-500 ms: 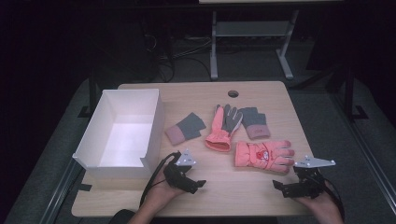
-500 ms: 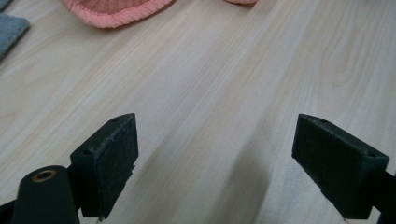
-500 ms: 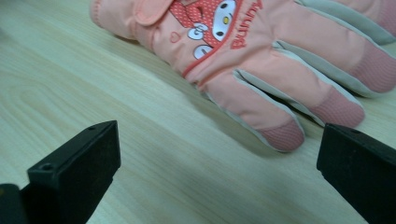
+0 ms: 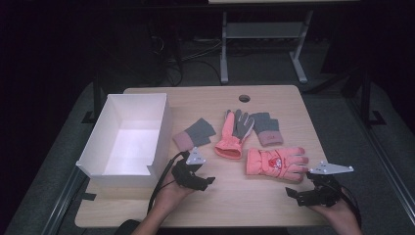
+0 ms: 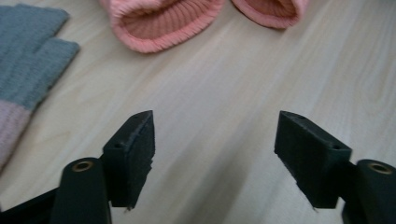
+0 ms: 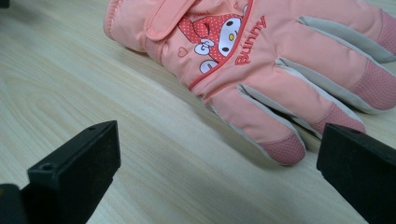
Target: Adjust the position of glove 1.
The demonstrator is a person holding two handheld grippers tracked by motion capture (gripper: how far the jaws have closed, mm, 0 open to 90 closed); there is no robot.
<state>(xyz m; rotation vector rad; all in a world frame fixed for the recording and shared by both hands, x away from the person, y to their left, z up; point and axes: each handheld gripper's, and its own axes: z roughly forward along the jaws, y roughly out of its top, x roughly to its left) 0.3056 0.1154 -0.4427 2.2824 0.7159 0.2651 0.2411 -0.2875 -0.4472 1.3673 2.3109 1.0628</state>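
Several gloves lie on the wooden table [image 4: 235, 200]. A pink padded glove with a bunny print [image 4: 275, 164] lies flat, fingers pointing right. A pink and grey glove [image 4: 234, 132] sits between two grey knit gloves with pink cuffs [image 4: 195, 133] [image 4: 266, 128]. My left gripper [image 4: 203, 180] rests near the front edge, open over bare wood [image 5: 215, 140], with the pink cuff [image 5: 163, 23] and a grey knit glove [image 5: 28, 56] ahead of it. At the front right my right gripper [image 4: 301, 193] is open wide [image 6: 219, 154], and the bunny glove [image 6: 261, 56] lies just beyond its jaws.
A white open box [image 4: 125, 139] stands at the table's left side, close to my left hand. A round cable hole [image 4: 244, 98] is at the far edge. Bare wood stretches along the front between the two grippers.
My left gripper has crept slightly farther onto the table towards the gloves. The right gripper and the gloves are where they were.
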